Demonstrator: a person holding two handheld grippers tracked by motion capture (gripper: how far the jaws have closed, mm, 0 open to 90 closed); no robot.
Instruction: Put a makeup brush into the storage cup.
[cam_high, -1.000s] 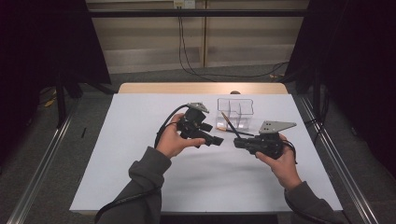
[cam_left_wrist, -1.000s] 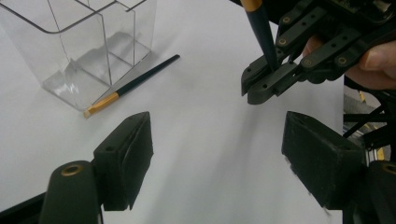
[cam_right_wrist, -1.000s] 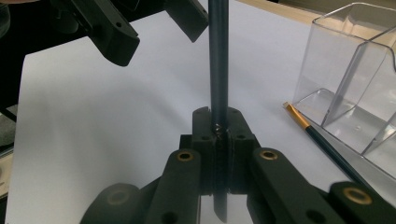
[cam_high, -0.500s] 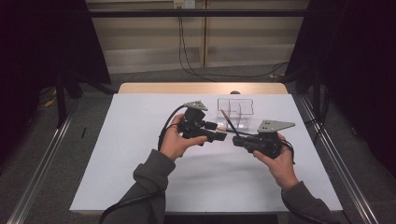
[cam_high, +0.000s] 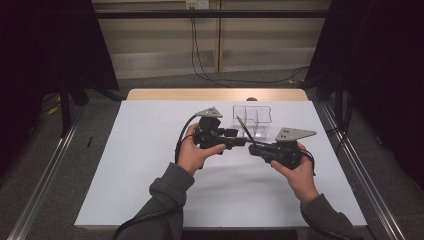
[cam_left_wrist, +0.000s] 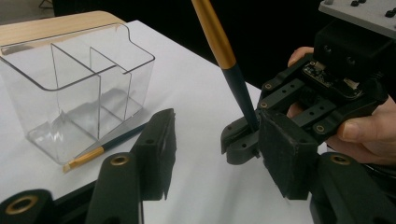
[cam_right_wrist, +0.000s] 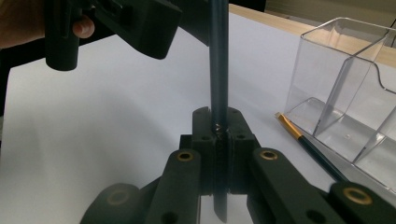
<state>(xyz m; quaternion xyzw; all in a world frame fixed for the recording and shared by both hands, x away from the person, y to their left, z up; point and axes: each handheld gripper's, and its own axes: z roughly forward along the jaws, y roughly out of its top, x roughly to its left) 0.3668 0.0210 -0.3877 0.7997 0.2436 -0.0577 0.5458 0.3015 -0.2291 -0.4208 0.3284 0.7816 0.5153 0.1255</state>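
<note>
My right gripper (cam_high: 252, 148) (cam_right_wrist: 219, 135) is shut on the dark lower end of a blue-and-gold pencil (cam_left_wrist: 219, 51) (cam_right_wrist: 218, 60) (cam_high: 242, 126), which stands nearly upright and leans toward the container. My left gripper (cam_high: 242, 141) (cam_left_wrist: 219, 154) is open and faces the right one, its jaws on either side of the right gripper's tips and the pencil's base, not touching the pencil. A second blue-and-gold pencil (cam_left_wrist: 105, 148) (cam_right_wrist: 306, 142) lies flat on the table against the front of a clear plastic container (cam_high: 252, 119) (cam_left_wrist: 79, 79) (cam_right_wrist: 345, 88).
The container has several empty compartments and stands just behind the two grippers. A white sheet (cam_high: 150, 165) covers the table, with a bare wooden strip (cam_high: 215, 94) at its far edge. Metal rails (cam_high: 45, 185) run along both sides.
My left gripper has shifted right and levelled out, bringing its open jaws up to the right gripper's tips. The right gripper keeps its hold on the pencil.
</note>
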